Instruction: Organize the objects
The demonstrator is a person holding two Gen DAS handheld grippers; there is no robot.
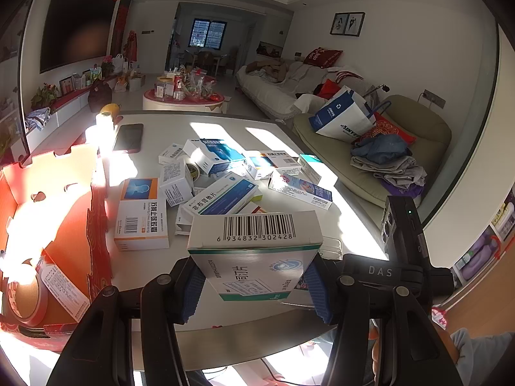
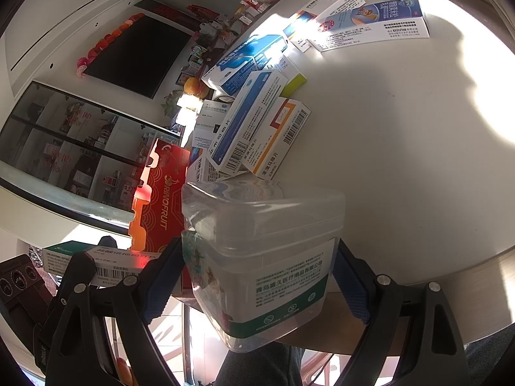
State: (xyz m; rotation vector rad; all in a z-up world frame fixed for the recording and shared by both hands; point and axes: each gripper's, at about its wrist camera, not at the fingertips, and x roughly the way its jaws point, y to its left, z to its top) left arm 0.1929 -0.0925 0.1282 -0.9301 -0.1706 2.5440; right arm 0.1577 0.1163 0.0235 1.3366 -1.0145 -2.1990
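Left wrist view first: the left hand-held gripper [image 1: 256, 284] is clamped on a green-and-white medicine box [image 1: 257, 251], barcode end pointing forward, its long axis running straight away from the camera along the fingers. The box hangs above the near edge of the counter [image 1: 322, 148]. And here is the relation that matters: the red carton [image 1: 51, 225] stands open to the left of this gripper, just beside it, with a roll of tape [image 1: 24, 302] already lying inside. The loose heap of medicine boxes [image 1: 222, 177] sits ahead in the middle of the counter. The drop looks like a short sideways swing to the left.

Over to the right wrist view: the right hand-held gripper [image 2: 257, 284] pinches a clear plastic tub [image 2: 260, 251] with a green-banded label, held upright off the counter's [image 2: 402, 160] near edge. From here the red carton [image 2: 164, 206] lies to the left too, beyond the tub, and the left gripper's box is between them. So the left arm is the nearer one to the carton, and likely to go in first.
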